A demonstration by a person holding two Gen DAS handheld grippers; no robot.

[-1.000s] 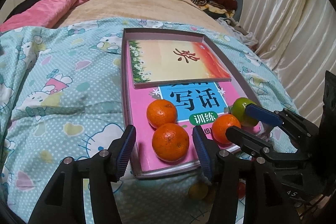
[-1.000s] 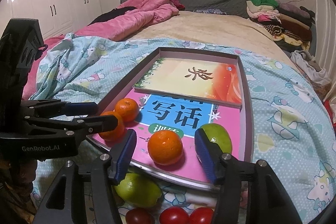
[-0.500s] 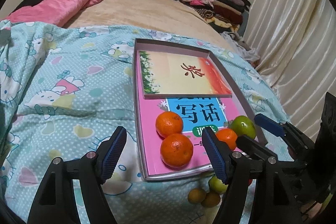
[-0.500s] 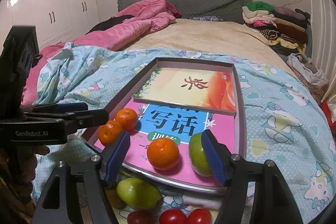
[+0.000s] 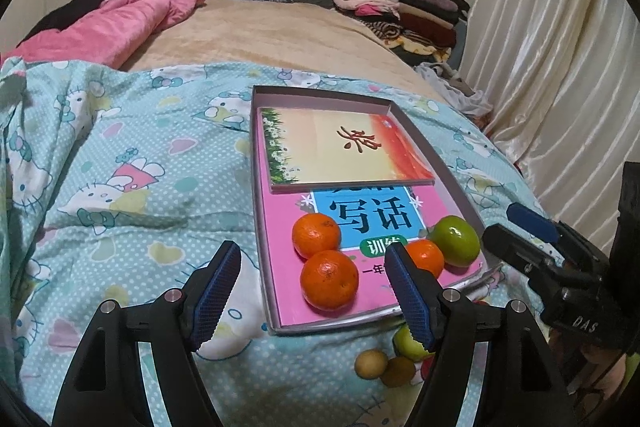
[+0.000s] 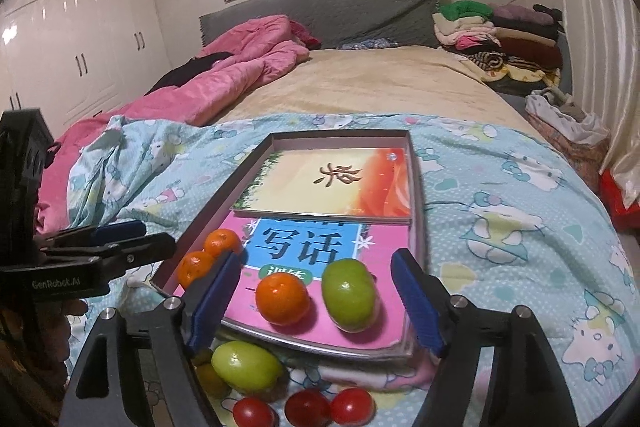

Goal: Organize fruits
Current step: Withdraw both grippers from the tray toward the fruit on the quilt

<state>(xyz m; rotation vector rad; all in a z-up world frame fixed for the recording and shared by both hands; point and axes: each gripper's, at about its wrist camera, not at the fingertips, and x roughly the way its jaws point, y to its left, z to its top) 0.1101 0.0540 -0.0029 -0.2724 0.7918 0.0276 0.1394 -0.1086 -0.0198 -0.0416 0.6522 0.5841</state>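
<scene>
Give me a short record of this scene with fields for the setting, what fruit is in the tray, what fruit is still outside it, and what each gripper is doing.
setting: shallow tray holding books, on a patterned quilt over a bed
in tray: three oranges and one green fruit, resting on the pink book
outside tray: another green fruit, three red tomatoes, small yellowish fruits, all on the quilt by the near edge
left gripper: open, holding nothing
right gripper: jaws opening, holding nothing
</scene>
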